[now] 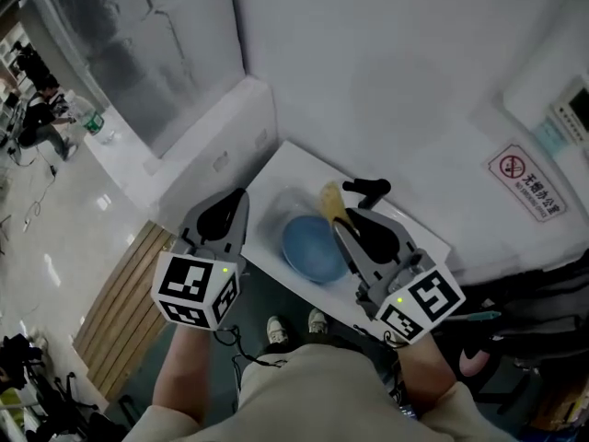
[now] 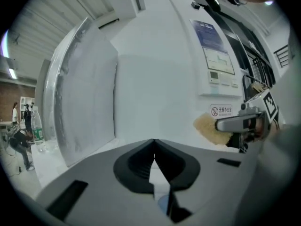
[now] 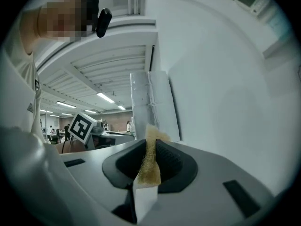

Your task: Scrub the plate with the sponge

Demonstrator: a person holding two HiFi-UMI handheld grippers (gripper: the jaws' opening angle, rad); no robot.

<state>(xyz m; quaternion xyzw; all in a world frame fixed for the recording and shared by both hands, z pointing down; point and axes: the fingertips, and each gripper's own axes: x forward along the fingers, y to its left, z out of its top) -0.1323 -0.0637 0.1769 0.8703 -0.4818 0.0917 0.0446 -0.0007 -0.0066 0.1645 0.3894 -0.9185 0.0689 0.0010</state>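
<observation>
A round blue plate [image 1: 311,250] lies on a white counter [image 1: 281,168] against the wall. My right gripper [image 1: 348,217] hovers over the plate's far right rim, shut on a yellow sponge [image 1: 331,200] that sticks out past the tips. In the right gripper view the sponge [image 3: 151,157] is pinched flat between the pads. My left gripper [image 1: 237,201] is shut with nothing in it, just left of the plate. In the left gripper view its jaws [image 2: 154,146] meet edge to edge; a sliver of the blue plate [image 2: 163,203] shows below them, and the sponge [image 2: 207,126] shows at the right.
A black handle-like fitting [image 1: 367,188] stands behind the sponge. A red prohibition sign [image 1: 527,175] and a control panel [image 1: 572,110] are on the wall to the right. A white ledge [image 1: 198,155] carrying a water bottle [image 1: 92,122] runs off to the left. The person's shoes [image 1: 294,325] show below the counter edge.
</observation>
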